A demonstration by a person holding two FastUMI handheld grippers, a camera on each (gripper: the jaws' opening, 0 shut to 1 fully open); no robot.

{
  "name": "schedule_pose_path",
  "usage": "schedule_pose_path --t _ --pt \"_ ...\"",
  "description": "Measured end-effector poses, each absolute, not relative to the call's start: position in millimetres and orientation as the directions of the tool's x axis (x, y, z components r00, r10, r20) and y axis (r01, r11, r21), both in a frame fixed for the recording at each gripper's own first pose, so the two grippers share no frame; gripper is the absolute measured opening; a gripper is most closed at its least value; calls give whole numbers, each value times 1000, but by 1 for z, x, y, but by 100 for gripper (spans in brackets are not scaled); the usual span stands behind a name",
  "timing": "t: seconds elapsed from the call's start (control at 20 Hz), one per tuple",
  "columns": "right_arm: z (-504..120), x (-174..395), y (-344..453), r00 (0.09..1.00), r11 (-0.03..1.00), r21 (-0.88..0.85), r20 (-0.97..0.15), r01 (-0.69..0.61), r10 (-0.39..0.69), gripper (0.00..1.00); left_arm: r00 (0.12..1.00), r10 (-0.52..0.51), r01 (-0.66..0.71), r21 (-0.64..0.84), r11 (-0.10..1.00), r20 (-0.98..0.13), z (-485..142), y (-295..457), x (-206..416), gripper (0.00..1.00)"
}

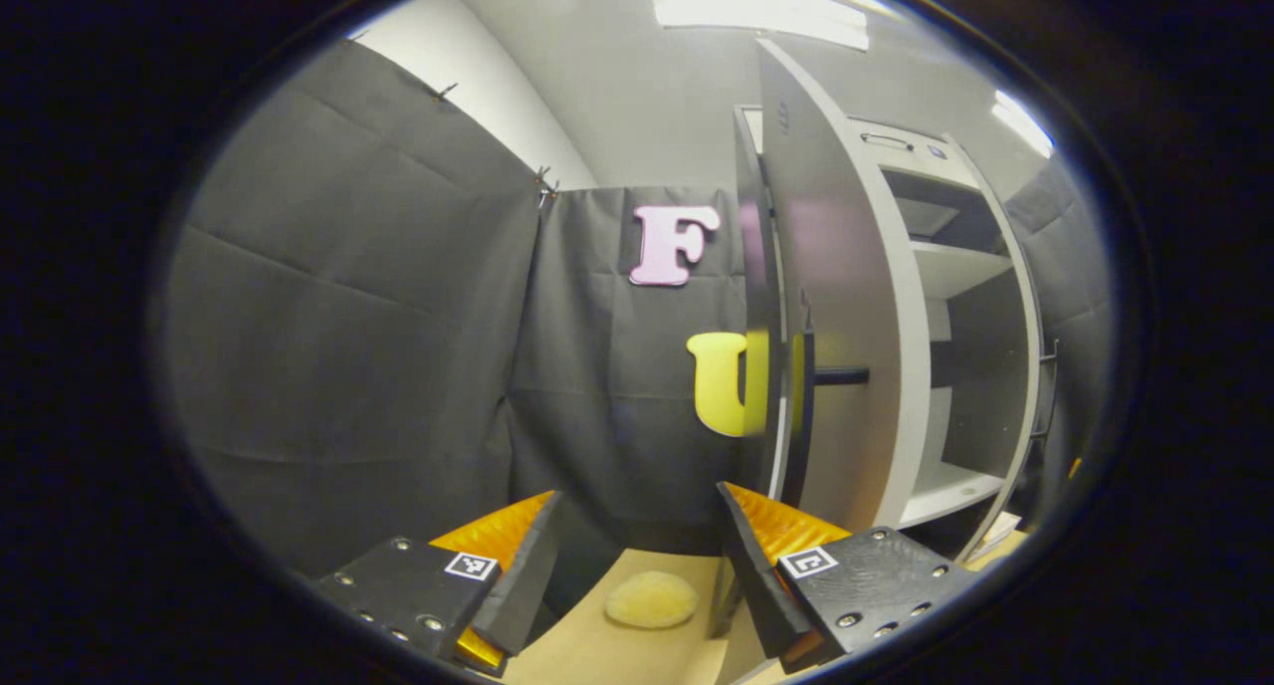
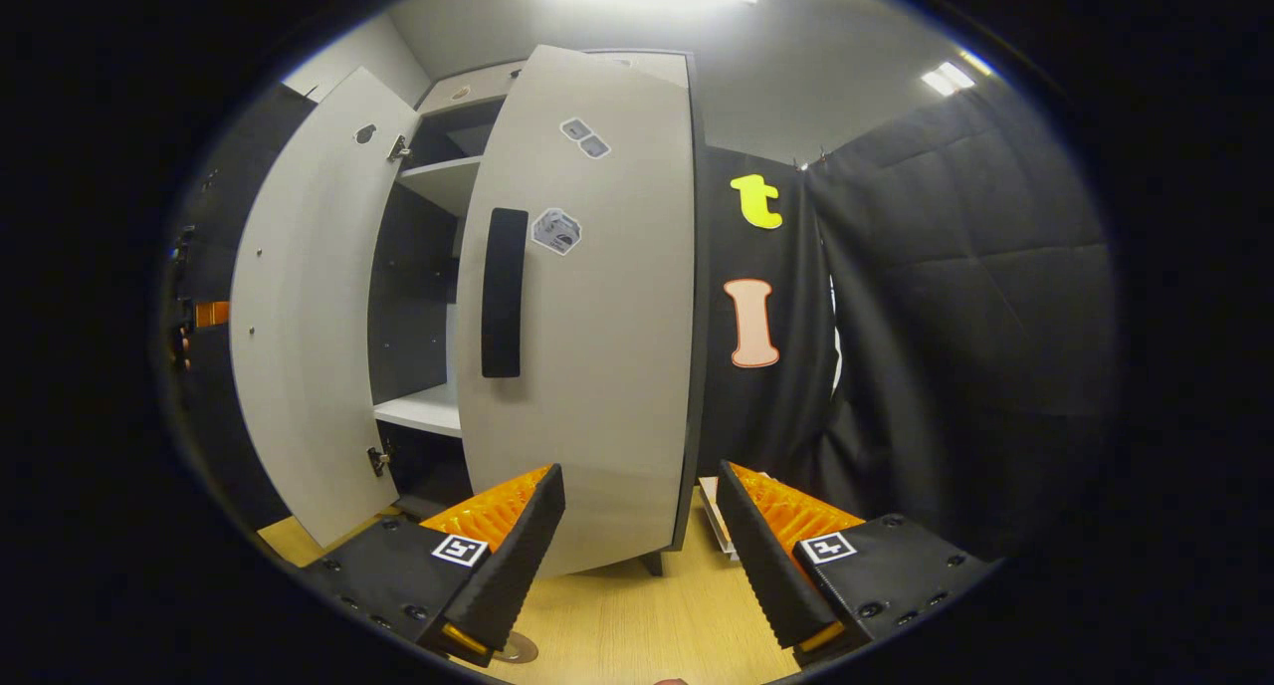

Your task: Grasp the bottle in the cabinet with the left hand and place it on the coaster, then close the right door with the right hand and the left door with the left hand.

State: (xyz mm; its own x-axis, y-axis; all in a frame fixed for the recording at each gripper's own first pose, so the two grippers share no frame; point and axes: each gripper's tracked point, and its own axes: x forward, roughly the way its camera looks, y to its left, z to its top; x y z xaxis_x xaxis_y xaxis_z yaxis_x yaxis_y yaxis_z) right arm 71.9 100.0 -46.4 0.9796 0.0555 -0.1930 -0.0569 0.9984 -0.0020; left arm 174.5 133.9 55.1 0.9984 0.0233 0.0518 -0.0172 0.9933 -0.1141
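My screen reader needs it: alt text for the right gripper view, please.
The open right gripper faces the cabinet's right door, swung partly shut, its dark handle upright. Behind it, the left door stands open beside white shelves.

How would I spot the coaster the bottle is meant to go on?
Start at the tall white cabinet with its doors open, then look down to the light wooden tabletop in front of it. The coaster is the small round pale-yellow pad lying flat there, seen between the left gripper fingers, with nothing on it.
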Motion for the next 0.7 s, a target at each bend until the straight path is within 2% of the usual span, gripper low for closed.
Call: schedule_pose_path --t 0.45,0.7 --pt "-51 68 70 978 999 7 -204 -42 43 98 995 78 -73 -79 994 61 59 134 171 87" --pt "-55 66 59 976 999 12 -213 -46 47 98 997 25 -19 -80 997 72 61 104 167 87"
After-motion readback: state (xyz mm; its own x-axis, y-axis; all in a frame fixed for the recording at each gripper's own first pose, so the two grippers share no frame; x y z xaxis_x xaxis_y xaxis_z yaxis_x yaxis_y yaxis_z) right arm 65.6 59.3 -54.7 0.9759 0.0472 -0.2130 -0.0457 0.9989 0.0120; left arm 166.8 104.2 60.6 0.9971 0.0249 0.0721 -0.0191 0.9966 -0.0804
